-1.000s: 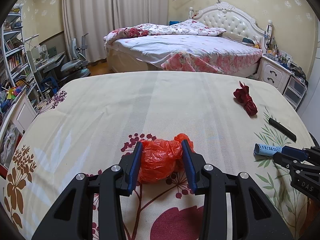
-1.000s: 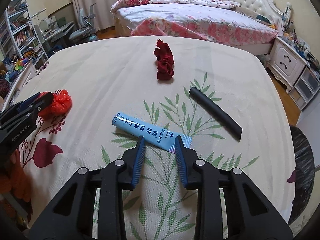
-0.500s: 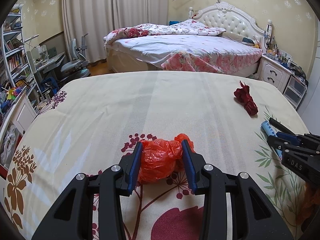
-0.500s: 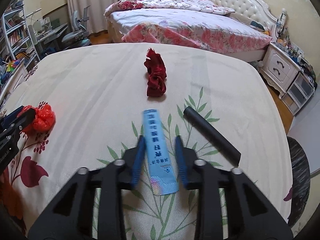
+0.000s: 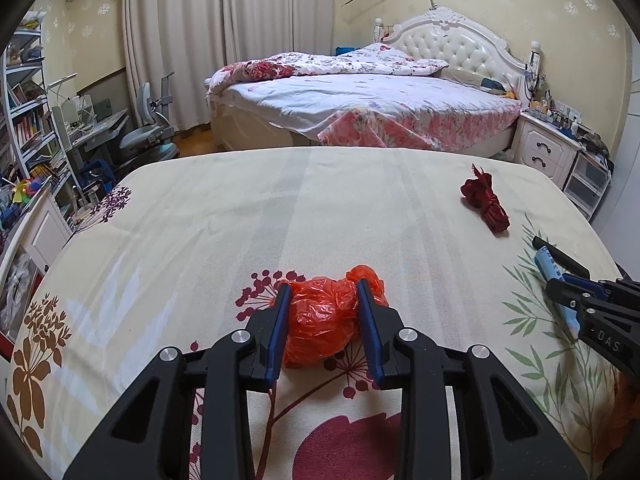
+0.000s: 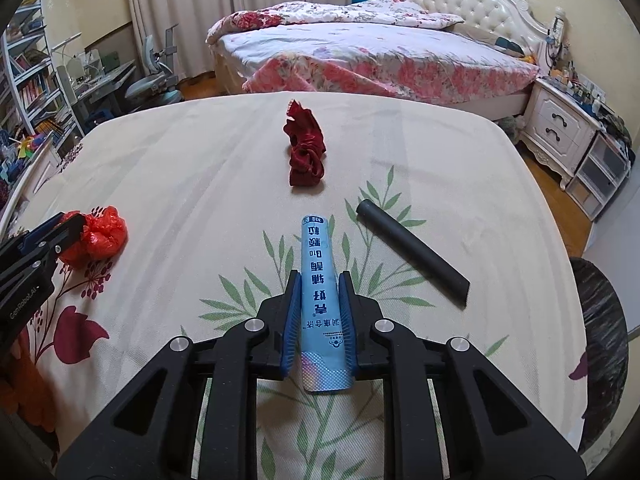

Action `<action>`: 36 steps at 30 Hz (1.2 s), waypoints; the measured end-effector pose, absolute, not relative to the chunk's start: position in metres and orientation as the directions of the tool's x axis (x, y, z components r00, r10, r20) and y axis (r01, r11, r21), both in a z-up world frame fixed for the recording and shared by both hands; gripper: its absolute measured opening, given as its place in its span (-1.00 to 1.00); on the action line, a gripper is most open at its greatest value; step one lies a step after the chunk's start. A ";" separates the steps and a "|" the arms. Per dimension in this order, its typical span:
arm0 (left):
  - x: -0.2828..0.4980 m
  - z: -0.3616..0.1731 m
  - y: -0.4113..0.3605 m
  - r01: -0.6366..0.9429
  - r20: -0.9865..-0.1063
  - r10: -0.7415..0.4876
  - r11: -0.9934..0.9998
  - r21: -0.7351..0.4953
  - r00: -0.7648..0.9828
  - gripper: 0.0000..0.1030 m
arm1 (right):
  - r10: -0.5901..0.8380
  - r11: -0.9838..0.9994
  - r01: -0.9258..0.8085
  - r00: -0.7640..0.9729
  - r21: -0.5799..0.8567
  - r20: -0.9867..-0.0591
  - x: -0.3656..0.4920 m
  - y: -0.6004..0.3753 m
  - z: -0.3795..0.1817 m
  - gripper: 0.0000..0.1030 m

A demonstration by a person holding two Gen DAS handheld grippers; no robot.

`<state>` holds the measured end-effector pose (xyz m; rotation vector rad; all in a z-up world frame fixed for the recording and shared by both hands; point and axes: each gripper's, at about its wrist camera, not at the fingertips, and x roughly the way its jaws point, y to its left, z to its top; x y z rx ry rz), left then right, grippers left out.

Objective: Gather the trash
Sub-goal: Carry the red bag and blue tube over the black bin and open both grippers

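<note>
A crumpled orange-red plastic bag (image 5: 320, 320) lies on the flowered tablecloth (image 5: 280, 208). My left gripper (image 5: 323, 285) is closing on it, and both blue pads press its sides. A light blue printed packet (image 6: 318, 256) sits lengthwise between the closing jaws of my right gripper (image 6: 320, 276), its pads tight against the packet's edges. From the left wrist view the right gripper (image 5: 560, 286) and the packet (image 5: 546, 260) show at the far right. A dark red crumpled wad (image 6: 304, 148) and a black tube (image 6: 412, 256) lie loose on the cloth.
The table's far edge faces a bed (image 5: 380, 100) with a floral cover. A white nightstand (image 6: 560, 128) stands at the right, a desk chair (image 5: 148, 136) and bookshelves (image 5: 24, 120) at the left. A dark round seat (image 6: 600, 340) sits off the table's right edge.
My right gripper swung the blue packet from lying crosswise to pointing straight ahead and closed on it. The left jaws narrowed onto the orange-red bag, which stayed in place.
</note>
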<state>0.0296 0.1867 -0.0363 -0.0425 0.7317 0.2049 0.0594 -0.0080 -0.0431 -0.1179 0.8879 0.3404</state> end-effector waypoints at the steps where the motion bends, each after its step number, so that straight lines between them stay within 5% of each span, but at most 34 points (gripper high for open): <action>1: 0.030 -0.036 0.187 -0.197 -0.666 0.164 0.980 0.025 0.728 -0.40 | 0.238 0.942 -0.335 0.588 0.035 -0.773 0.057 -0.010 -0.042 -0.64; 10: 0.028 -0.037 0.185 -0.179 -0.669 0.149 0.984 0.024 0.729 -0.42 | 0.235 0.950 -0.308 0.612 0.046 -0.755 0.050 -0.026 -0.039 -0.64; 17: 0.026 -0.039 0.180 -0.181 -0.673 0.153 0.983 0.029 0.724 0.13 | 0.237 0.953 -0.297 0.610 0.059 -0.756 0.050 -0.035 -0.041 -0.64; 22: 0.031 -0.043 0.177 -0.168 -0.696 0.148 0.985 0.040 0.703 0.13 | 0.237 0.954 -0.292 0.604 0.065 -0.761 0.050 -0.038 -0.044 -0.64; 34: 0.025 -0.041 0.165 -0.119 -0.680 0.113 0.992 0.038 0.724 -0.27 | 0.235 0.956 -0.284 0.615 0.066 -0.753 0.048 -0.044 -0.042 -0.64; 36: 0.024 -0.038 0.163 -0.111 -0.674 0.097 0.994 0.022 0.733 -0.47 | 0.233 0.957 -0.281 0.620 0.065 -0.749 0.047 -0.046 -0.040 -0.64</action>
